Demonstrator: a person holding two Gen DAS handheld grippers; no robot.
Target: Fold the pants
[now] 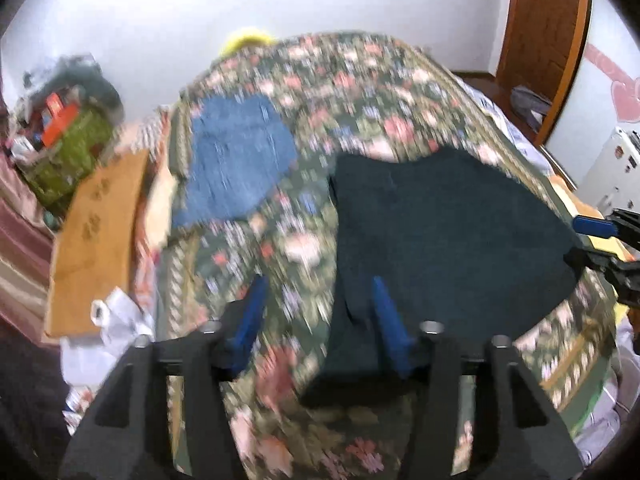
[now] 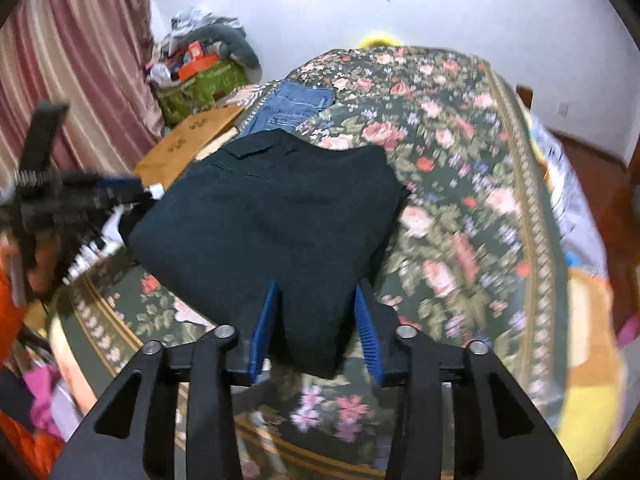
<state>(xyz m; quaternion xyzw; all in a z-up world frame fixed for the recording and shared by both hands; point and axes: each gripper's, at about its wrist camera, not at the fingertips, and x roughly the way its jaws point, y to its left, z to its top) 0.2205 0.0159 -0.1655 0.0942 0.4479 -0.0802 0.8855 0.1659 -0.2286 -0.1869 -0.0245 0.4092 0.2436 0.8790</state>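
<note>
The dark pants (image 2: pixel 272 216) lie already folded into a thick, squarish packet on the floral bedspread (image 2: pixel 460 184), toward its near edge, with a folded pair of jeans (image 2: pixel 296 106) farther back on the left. They look like soft, fairly heavy woven cloth: limp, not slippery, likely to sag and slide apart layer from layer if lifted by one edge, so the safest hold is probably at the near corners, pinching all layers together with both tools. The right gripper (image 2: pixel 316 328) has its blue fingers (image 2: pixel 264 328) partly apart, straddling the near edge of the packet; the cloth sits between them, yet the pads do not appear to press it. The left gripper (image 1: pixel 320 320) is wider, one finger over the bedspread and the other over the packet's left edge, holding nothing. The right wrist view shows the pocket flap and stitching at the far end; the blurred left wrist view instead shows a wooden door (image 1: pixel 544 40) at the far right.
</note>
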